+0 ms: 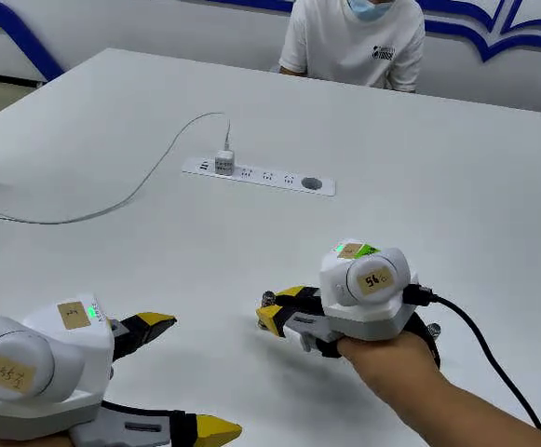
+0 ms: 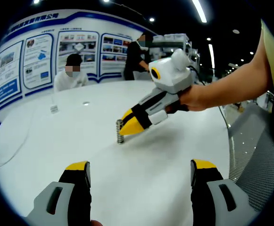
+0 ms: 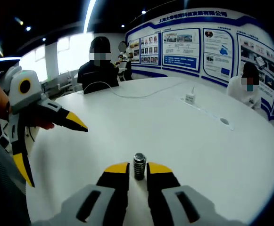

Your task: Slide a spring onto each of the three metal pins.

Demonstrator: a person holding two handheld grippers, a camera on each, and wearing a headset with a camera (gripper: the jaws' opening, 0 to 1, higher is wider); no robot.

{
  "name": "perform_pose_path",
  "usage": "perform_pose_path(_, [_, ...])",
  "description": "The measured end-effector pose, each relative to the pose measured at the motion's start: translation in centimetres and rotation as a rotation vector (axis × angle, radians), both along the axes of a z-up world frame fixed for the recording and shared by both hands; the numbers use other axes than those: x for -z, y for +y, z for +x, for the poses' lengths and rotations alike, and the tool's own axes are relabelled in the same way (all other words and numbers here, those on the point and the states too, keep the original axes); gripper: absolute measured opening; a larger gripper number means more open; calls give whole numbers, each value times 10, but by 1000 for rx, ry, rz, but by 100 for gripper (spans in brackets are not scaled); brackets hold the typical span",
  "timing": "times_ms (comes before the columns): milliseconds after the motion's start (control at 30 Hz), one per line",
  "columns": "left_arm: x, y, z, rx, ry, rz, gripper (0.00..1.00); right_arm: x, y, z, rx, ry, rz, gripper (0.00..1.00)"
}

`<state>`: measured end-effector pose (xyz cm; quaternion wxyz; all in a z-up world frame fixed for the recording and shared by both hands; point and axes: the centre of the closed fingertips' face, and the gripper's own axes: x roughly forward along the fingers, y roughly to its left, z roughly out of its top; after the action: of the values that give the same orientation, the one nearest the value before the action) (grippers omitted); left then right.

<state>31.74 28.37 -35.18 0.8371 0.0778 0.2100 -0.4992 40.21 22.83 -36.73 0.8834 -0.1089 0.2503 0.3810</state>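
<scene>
A short metal pin with a coiled spring (image 3: 139,165) on it stands upright on the white table (image 1: 391,186). My right gripper (image 3: 137,169) has its yellow-tipped jaws closed in on both sides of the spring. In the head view that gripper (image 1: 268,313) lies at centre right in a hand, with the pin (image 1: 268,299) at its tips. Seen from the left gripper view, the right gripper (image 2: 127,123) touches the upper part of the pin (image 2: 120,131). My left gripper (image 2: 140,165) is open and holds nothing; it sits at the bottom left (image 1: 191,374).
A white power strip (image 1: 259,174) with a plugged charger and a long cable lies mid-table. A person in a white shirt (image 1: 354,37) sits at the far edge. A small metal piece (image 1: 435,329) rests just right of the hand. A black cord trails from the right gripper.
</scene>
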Motion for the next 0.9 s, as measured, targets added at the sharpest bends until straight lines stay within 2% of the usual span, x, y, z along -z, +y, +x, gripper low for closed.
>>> perform_pose_path(533, [-1,-6,-1,14,-3,-2,90,-4,-4,-14,7,6,15,21])
perform_pose_path(900, [-1,-8,-2,16,-3,-7,90,-2,-14,-29,6,6,4,23])
